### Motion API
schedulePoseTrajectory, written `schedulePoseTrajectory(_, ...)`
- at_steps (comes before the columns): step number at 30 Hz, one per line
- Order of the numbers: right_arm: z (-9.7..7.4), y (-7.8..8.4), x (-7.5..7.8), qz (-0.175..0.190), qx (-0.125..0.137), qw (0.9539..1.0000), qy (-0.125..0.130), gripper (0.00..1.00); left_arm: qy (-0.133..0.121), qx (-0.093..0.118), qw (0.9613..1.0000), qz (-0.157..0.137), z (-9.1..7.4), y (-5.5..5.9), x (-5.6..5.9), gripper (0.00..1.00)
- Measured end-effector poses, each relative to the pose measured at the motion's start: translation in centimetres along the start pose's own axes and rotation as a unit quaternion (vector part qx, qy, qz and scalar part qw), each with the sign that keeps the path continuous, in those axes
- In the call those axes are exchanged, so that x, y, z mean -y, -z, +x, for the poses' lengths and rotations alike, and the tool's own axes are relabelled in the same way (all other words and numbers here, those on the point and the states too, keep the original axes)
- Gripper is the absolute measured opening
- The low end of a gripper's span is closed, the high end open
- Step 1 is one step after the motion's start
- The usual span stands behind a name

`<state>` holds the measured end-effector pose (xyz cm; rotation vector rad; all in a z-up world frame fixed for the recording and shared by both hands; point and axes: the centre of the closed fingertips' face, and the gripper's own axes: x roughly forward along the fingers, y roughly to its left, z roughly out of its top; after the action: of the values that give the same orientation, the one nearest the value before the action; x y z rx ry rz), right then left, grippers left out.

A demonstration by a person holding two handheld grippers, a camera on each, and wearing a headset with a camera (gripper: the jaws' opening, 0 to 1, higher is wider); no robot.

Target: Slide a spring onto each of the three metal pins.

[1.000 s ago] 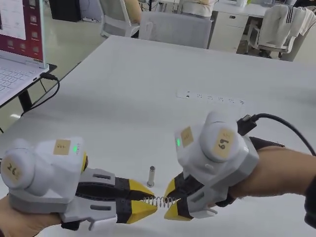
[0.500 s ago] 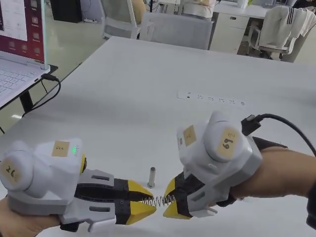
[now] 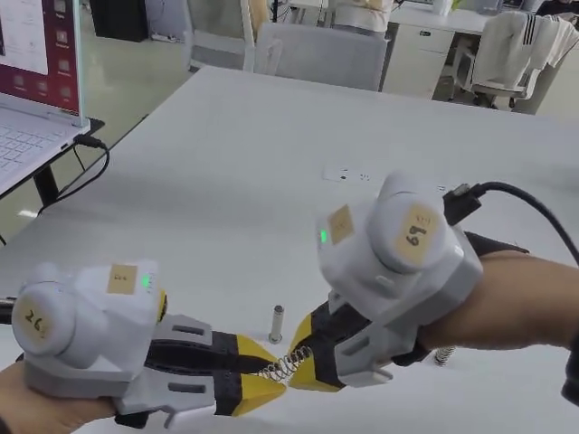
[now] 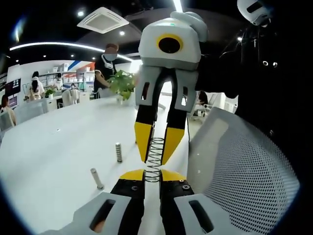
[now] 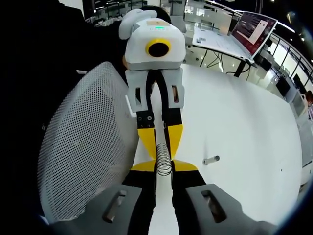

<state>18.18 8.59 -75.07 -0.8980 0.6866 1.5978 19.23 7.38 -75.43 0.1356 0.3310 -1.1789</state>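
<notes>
Pinched at both ends just above the counter [image 3: 271, 181]: one spring [image 3: 285, 363], its near end in the left claw [image 3: 270, 373], its far end in the right claw [image 3: 302, 358] — each closed down to the coil's width. Level a second ago, now tilted (right end higher) and squeezed shorter. Just behind, a bare pin [image 3: 277, 323] — probably the next target.

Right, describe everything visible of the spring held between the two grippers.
The spring is a slim, open-wound coil of bare silvery wire. It spans two grippers facing each other over the white table: the left gripper pinches one end, the right gripper the other. In the head view it slopes up toward the right one. It is not on the upright pin behind it.
</notes>
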Motion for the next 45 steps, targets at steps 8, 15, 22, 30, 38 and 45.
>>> schedulePoseTrajectory(8, 0.0, -0.6, -0.2, -0.007, -0.007, 0.9999, -0.003, 0.09, 0.002, 0.002, 1.0000, -0.002, 0.1, 0.1, 0.1, 0.03)
schedulePoseTrajectory(15, 0.0, -0.7, -0.3, -0.013, -0.015, 0.9998, -0.005, 0.09, 0.007, 0.001, 1.0000, -0.004, 0.4, 0.1, 0.2, 0.03)
schedulePoseTrajectory(22, 0.0, -0.6, -0.3, -0.015, -0.021, 0.9996, -0.006, 0.09, 0.006, 0.000, 1.0000, -0.004, 0.5, 0.2, 0.1, 0.03)
schedulePoseTrajectory(30, 0.2, -0.5, -0.2, -0.019, -0.027, 0.9994, -0.008, 0.09, 0.005, -0.006, 1.0000, -0.004, 0.6, 0.4, 0.1, 0.07)
schedulePoseTrajectory(38, 0.1, -0.1, 0.0, -0.018, -0.034, 0.9992, -0.005, 0.09, 0.000, -0.004, 1.0000, -0.009, 0.5, 0.5, -0.1, 0.16)
schedulePoseTrajectory(45, 0.1, 0.3, 0.4, -0.015, -0.041, 0.9990, 0.000, 0.09, -0.009, -0.006, 0.9997, -0.020, 0.3, 1.0, -0.3, 0.26)
